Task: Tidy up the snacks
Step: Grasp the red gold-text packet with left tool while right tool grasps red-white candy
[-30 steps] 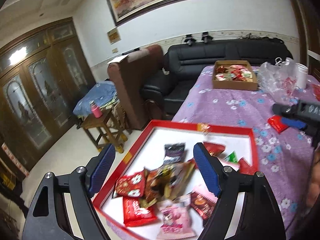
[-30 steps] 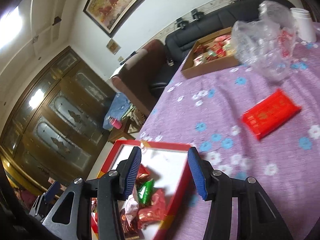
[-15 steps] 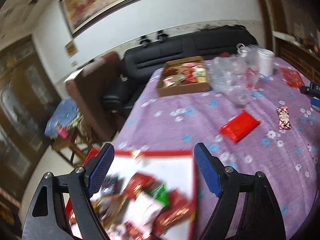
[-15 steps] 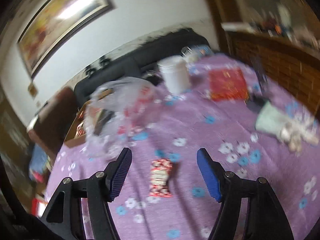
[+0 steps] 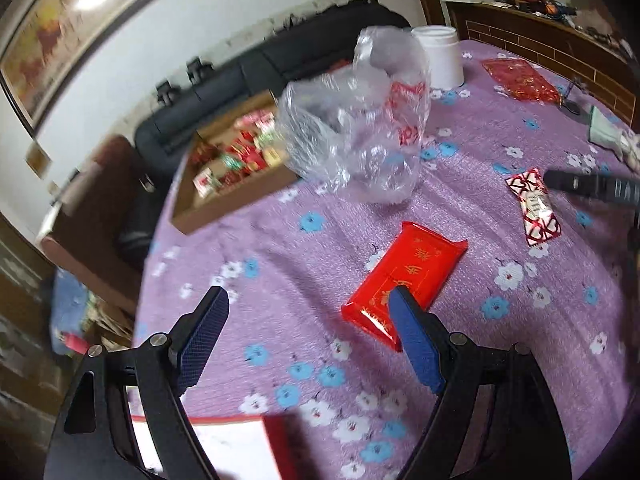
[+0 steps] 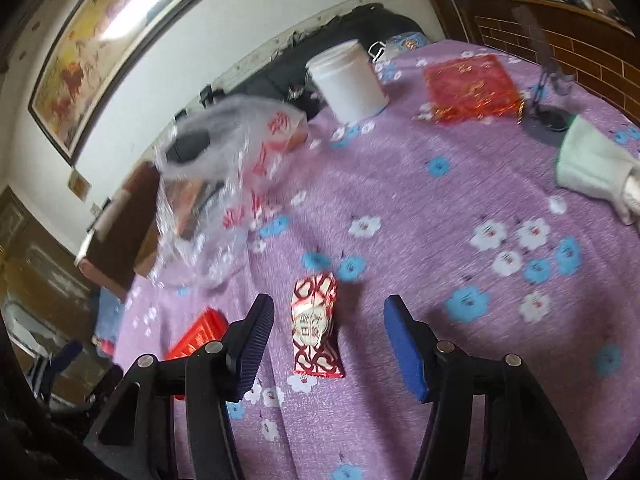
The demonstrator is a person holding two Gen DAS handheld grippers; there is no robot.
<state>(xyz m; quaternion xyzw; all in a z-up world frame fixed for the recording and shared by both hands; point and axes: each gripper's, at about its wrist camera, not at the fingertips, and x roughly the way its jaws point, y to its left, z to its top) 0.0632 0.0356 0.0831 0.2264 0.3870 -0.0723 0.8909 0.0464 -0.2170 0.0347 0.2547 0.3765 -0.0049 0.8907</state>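
Observation:
A red-and-white patterned snack packet (image 6: 316, 324) lies on the purple flowered tablecloth, between the fingers of my open, empty right gripper (image 6: 326, 340). It also shows in the left wrist view (image 5: 532, 208), with the right gripper's tip (image 5: 588, 186) just over it. A flat red packet (image 5: 406, 280) lies ahead of my open, empty left gripper (image 5: 308, 332), its near end behind the right finger. A corner of the red-rimmed tray (image 5: 276, 440) shows at the bottom of the left wrist view.
A crumpled clear plastic bag (image 5: 360, 120) sits mid-table, a cardboard box of snacks (image 5: 232, 172) behind it. A white tub (image 6: 348, 80), a red foil packet (image 6: 472, 88) and a pale green cloth (image 6: 592, 164) lie farther right. A black sofa stands beyond the table.
Both grippers swung right, away from the red tray. The right gripper now frames the patterned packet closer up. The left gripper now faces the flat red packet.

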